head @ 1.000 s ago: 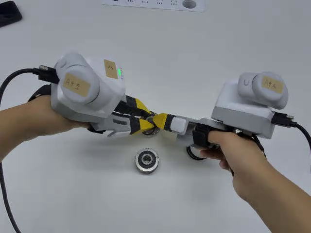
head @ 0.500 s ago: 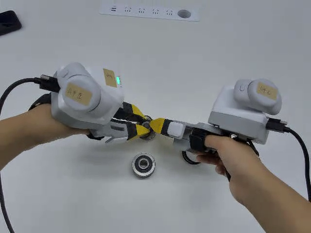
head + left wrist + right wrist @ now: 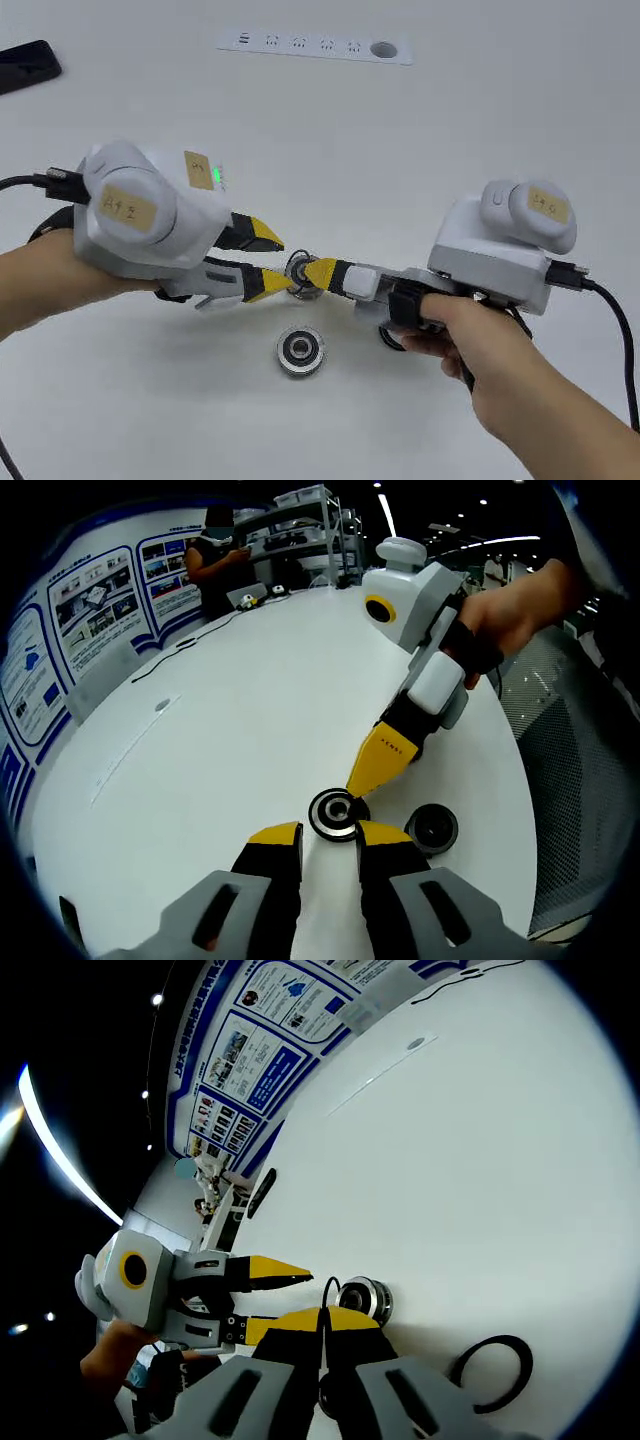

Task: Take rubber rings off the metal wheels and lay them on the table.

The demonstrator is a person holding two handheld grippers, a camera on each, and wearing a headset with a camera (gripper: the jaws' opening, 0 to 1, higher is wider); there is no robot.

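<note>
My L tongs spread by small silver metal wheel; R tongs pinched closed at its black rubber ring. Unbraced, wheel may drag w/ R pull.

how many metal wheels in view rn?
2. First wheel sits between the tips of the left tongs and right tongs; second wheel lies on the table, closer to the head camera. Others may be hidden under the grippers.

Nothing legible anywhere. Handwritten marks on the tan stickers of the left gripper and right gripper, too blurred to read; tiny dark print on the right gripper's yellow jaw, likewise. Lettering on the blue-and-white wall posters too small to make out.
</note>
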